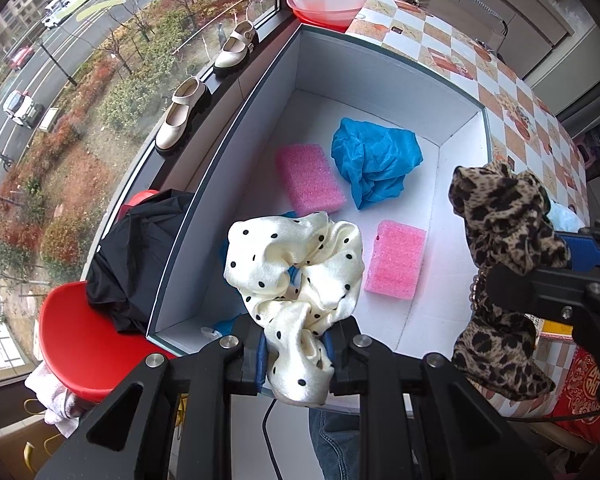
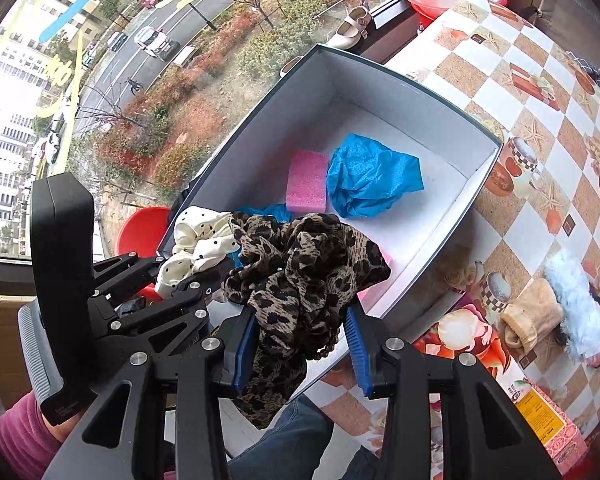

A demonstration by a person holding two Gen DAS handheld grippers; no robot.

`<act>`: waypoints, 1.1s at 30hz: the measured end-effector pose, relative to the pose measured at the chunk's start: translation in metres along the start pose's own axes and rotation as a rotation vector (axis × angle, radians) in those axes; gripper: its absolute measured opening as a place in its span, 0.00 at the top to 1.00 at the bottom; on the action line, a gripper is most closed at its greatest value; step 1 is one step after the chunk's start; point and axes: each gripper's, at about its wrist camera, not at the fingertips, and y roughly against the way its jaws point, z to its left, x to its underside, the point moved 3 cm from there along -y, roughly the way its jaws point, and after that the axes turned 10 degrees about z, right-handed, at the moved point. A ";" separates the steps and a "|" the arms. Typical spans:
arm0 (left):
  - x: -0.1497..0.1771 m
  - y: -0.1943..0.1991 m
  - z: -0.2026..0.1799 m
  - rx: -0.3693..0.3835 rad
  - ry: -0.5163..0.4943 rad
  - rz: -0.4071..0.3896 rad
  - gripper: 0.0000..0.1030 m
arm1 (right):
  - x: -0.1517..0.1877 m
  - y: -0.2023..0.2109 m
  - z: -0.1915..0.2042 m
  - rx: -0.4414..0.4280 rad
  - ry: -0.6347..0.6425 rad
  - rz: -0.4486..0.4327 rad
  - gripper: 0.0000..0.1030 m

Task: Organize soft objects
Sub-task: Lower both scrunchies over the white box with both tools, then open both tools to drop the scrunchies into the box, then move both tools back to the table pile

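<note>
Directly below my left claw (image 1: 296,354), clamped on the cream polka-dot satin scrunchie (image 1: 296,276), sits the open white cardboard box (image 1: 440,224); my right claw (image 2: 300,344), pinching the leopard-print scrunchie (image 2: 304,264), hangs over its near edge.

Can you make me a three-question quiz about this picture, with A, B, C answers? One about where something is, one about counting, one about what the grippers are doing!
1. Where is the blue cloth?
A. inside the box
B. on the red stool
C. on the windowsill

2. How many pink sponges lie in the box?
A. one
B. two
C. four

3. What is the left gripper doing?
A. hanging open and empty
B. pinching the spotted white scrunchie
C. pinching a shoe

Answers:
1 A, the blue cloth lies on the box's white floor.
2 B, one pink sponge sits beside the blue cloth and another pink sponge nearer the camera.
3 B, the spotted scrunchie is squeezed between its pads, while the right gripper holds the leopard scrunchie.
</note>
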 end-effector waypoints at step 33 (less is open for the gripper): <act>-0.038 0.062 -0.158 0.128 -0.383 -0.027 0.10 | 0.072 0.110 -0.148 -0.096 -0.416 -0.133 0.01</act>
